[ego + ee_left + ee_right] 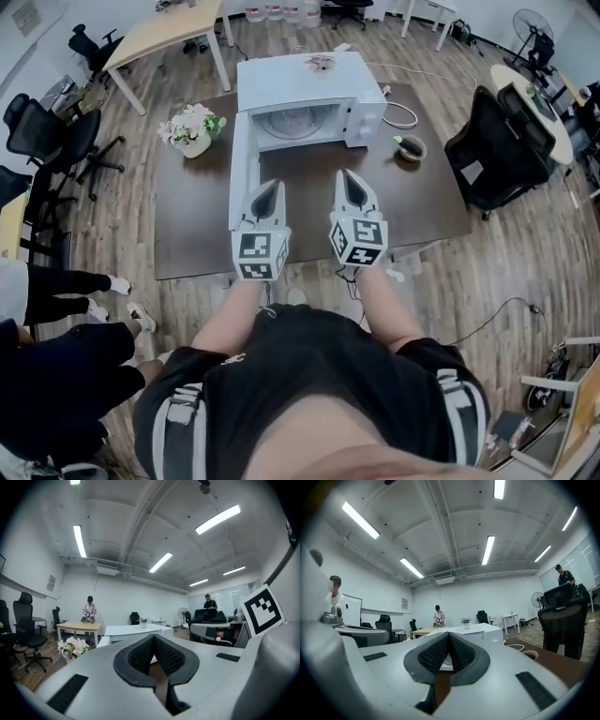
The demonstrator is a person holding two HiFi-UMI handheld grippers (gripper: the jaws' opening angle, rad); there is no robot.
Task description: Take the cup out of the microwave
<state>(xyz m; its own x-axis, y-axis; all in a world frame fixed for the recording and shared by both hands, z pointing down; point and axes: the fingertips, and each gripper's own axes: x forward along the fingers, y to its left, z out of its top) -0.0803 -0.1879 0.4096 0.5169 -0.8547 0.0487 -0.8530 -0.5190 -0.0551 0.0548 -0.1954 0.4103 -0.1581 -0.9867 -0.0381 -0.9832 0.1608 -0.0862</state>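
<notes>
Left gripper (pixel 269 185): jaws closed, ribbed pads meeting at the tip. Nothing is between them and they touch nothing.
Right gripper (pixel 348 175): the same, jaws pressed together and empty.

Pose: both bare forearms reach straight forward from the body. The grippers sit side by side and near each other, pointing level toward the microwave (pixel 309 80). Both hang over the near half of the dark brown surface (pixel 309 220), apart from the microwave. The left gripper is just beside the free edge of the open door (pixel 242 183). The marker cubes face up at the back of each gripper.

Microwave: white, at the far side of the surface, front toward the person. The door is hinged on the left and swung fully out. The cavity is open to view, with a round pale shape (pixel 291 122) on its floor. It is too small to say whether this is the cup or only the turntable plate. A small potted plant (pixel 321 63) stands on top of the microwave.

Other things on the surface:
- A pot of white flowers (pixel 192 129) stands left of the microwave.
- A small round bowl (pixel 410 147) holding something green sits to the right.
- A white cable (pixel 401 114) loops between the bowl and the microwave's side.

A black office chair (pixel 497 141) stands at the surface's right edge.
</notes>
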